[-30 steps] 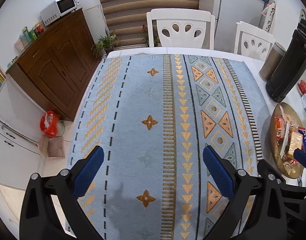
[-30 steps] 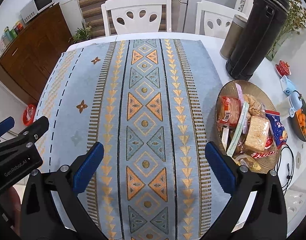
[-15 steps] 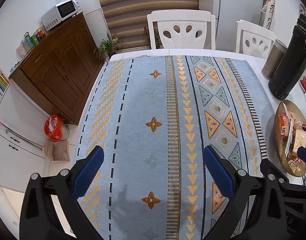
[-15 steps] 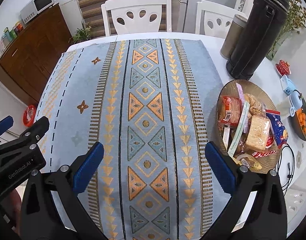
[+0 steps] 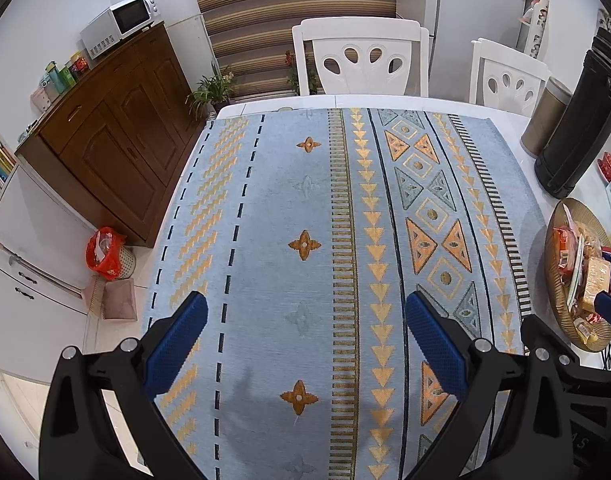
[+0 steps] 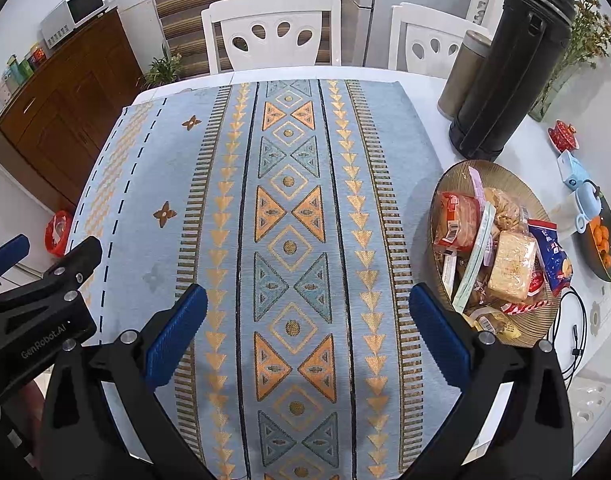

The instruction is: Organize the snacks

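The snacks (image 6: pixel 501 252) lie heaped in a round golden tray (image 6: pixel 439 204) near the right edge of the bench, just off the right border of the blue patterned cloth (image 6: pixel 289 208) and just in front of the tall black flask (image 6: pixel 505 64). The pile is a jumble of wrapped packets: a red one on the left, a pale bread-like block (image 6: pixel 509 266) in the middle, a blue-and-red packet (image 6: pixel 553 256) toward the right rim, and a long pale strip running roughly front to back across the heap.

The right claw (image 6: pixel 305 336) hangs over the cloth near the front edge of the bench, spread wide with nothing between its blue pads. The tray sits to its right and a little ahead, so this looks the nearer claw, and the reach would be a swing rightward. The left claw (image 5: pixel 305 344) is likewise wide open and empty, over the left half of the cloth, well apart from the tray.

The right wrist view shows the whole tray, plus a dark bowl of orange fruit (image 6: pixel 603 240) and a cable (image 6: pixel 573 320) near the right edge. The left wrist view catches only the tray (image 5: pixel 553 280) at its margin, partly behind the other claw's body, but shows the wooden sideboard (image 5: pixel 117 136) and microwave (image 5: pixel 121 24) more fully.
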A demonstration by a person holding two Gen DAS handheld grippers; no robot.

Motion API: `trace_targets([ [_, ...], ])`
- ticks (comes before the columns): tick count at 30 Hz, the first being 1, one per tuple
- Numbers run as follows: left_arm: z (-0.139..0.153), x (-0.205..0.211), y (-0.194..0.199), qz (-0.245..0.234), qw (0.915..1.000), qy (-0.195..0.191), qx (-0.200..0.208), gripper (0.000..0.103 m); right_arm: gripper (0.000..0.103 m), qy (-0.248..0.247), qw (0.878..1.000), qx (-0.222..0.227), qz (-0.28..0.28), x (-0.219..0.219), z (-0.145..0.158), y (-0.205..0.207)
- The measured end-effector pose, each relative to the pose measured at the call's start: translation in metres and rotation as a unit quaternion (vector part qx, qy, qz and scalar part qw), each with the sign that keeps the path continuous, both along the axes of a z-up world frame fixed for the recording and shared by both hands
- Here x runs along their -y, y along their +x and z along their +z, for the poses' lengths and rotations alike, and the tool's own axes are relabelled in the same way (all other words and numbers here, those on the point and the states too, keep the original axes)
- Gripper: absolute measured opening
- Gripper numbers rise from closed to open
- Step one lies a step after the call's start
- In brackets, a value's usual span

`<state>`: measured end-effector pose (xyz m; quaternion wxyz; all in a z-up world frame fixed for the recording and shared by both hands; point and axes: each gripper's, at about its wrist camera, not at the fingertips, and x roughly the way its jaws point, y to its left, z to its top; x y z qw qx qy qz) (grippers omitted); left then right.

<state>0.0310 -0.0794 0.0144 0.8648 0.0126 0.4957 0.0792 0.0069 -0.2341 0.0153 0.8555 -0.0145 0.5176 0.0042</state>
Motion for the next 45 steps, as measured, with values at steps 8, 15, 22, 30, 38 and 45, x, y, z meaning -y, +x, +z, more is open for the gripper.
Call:
trace_targets([
  [8,0.0010,0.0011,-0.0006,0.001,1.0000,-0.002,0.001,0.098,0.100,-0.002,1.000,0.001,-0.001,-0.0011,0.0017,-0.0010],
  [15,0.0004,-0.0008,-0.0018,0.001,1.0000,-0.004,0.000,0.098,0.100,-0.004,1.000,0.003,-0.002,-0.0023,0.0025,-0.0021],
  [22,-0.0005,-0.0027,-0.0020,0.002,1.0000,-0.001,0.001,0.098,0.100,-0.004,1.000,0.003,-0.001,-0.0028,0.0025,-0.0023],
  [30,-0.0046,-0.0056,0.0002,0.003,1.0000,-0.001,-0.003,0.098,0.100,-0.007,1.000,0.002,0.000,-0.0065,0.0004,-0.0010],
  [38,-0.0049,-0.0053,0.0010,0.002,1.0000,-0.003,-0.005,0.098,0.100,-0.006,1.000,0.001,0.000,-0.0067,0.0002,-0.0008],
  [45,-0.0051,-0.0042,0.0002,0.003,1.0000,-0.001,-0.005,0.098,0.100,-0.006,1.000,0.001,0.001,-0.0054,-0.0005,-0.0011],
])
